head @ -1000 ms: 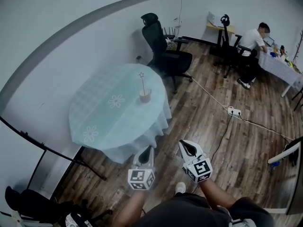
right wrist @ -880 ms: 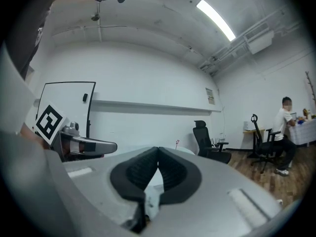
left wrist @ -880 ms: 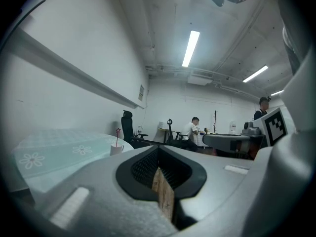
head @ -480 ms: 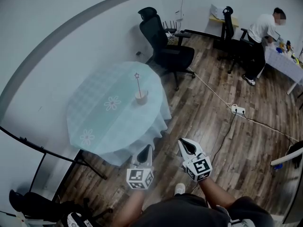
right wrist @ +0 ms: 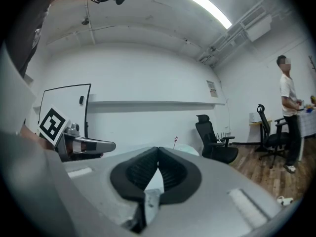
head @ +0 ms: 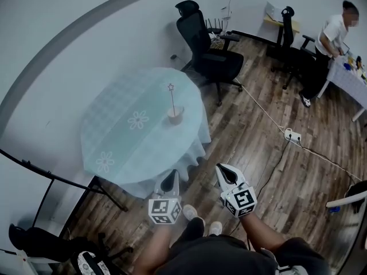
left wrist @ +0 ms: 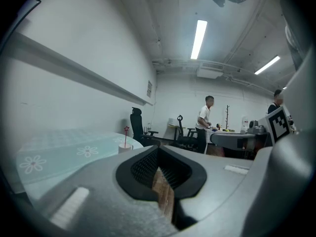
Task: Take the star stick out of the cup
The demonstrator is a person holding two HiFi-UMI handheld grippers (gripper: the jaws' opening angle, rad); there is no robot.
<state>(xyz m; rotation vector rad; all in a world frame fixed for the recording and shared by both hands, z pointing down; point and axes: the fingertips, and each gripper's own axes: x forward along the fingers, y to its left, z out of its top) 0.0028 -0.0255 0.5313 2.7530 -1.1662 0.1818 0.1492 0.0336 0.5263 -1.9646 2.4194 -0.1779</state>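
A round table with a pale blue flowered cloth (head: 123,136) stands ahead of me. On its far right side is a small cup (head: 175,116) with the thin star stick (head: 172,99) upright in it. The cup (left wrist: 125,147) and stick (left wrist: 126,135) also show small in the left gripper view. Only the stick's star (right wrist: 176,139) shows in the right gripper view. My left gripper (head: 170,174) and right gripper (head: 223,169) hang over the wooden floor, well short of the table. Both are shut with nothing between the jaws.
A black office chair (head: 209,59) stands just behind the table. A cable and power strip (head: 292,135) lie on the floor to the right. A person (head: 335,39) stands by a table at the far right. A black metal frame (head: 57,182) runs along the left.
The view has swung a little and one of my feet has stepped forward. The person at the back has risen from the chair and stands. Both grippers stay shut.
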